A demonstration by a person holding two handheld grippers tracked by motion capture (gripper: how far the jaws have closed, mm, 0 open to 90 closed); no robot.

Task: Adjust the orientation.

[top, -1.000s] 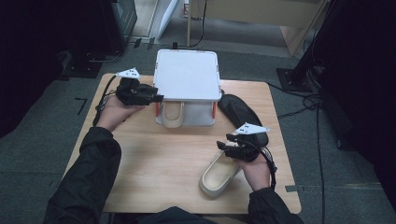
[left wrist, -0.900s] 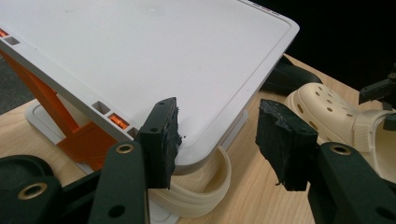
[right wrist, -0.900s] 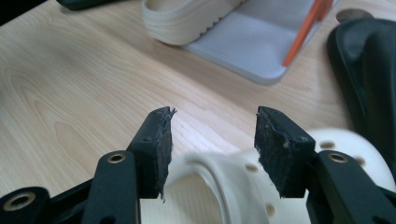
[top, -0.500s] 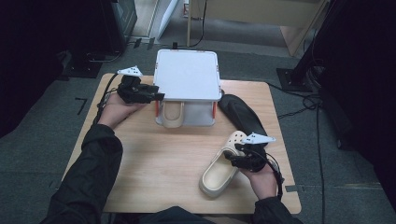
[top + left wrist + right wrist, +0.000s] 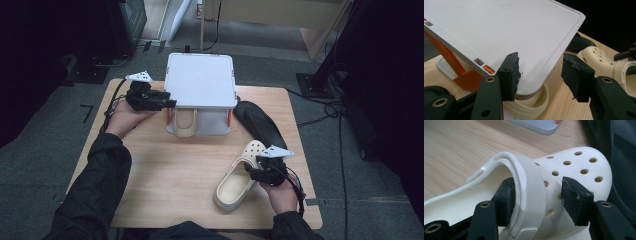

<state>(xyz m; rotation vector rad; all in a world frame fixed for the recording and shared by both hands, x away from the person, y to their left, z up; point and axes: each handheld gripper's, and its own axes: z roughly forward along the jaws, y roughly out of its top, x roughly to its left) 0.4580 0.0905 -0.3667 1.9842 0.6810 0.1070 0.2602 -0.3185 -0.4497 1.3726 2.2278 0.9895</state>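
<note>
A white box with its lid (image 5: 201, 80) (image 5: 499, 25) tilted up on orange hinges stands at the table's far middle. A cream clog (image 5: 184, 120) (image 5: 531, 105) lies inside it, heel toward me. My left gripper (image 5: 167, 104) (image 5: 540, 75) is open, its jaws either side of the lid's near left corner. A second cream clog (image 5: 235, 185) (image 5: 579, 165) lies on the table at the near right. My right gripper (image 5: 252, 172) (image 5: 537, 197) is open and straddles its strap and upper, one jaw inside the opening, one outside.
A dark shoe-like object (image 5: 260, 125) lies to the right of the box, just beyond the loose clog. The wooden table (image 5: 165, 170) has bare room in its middle and near left. Cables and furniture legs stand on the floor around it.
My right gripper has drawn back toward me along the loose clog, uncovering its perforated toe, and now sits at the strap. The left gripper and the lid have stayed put.
</note>
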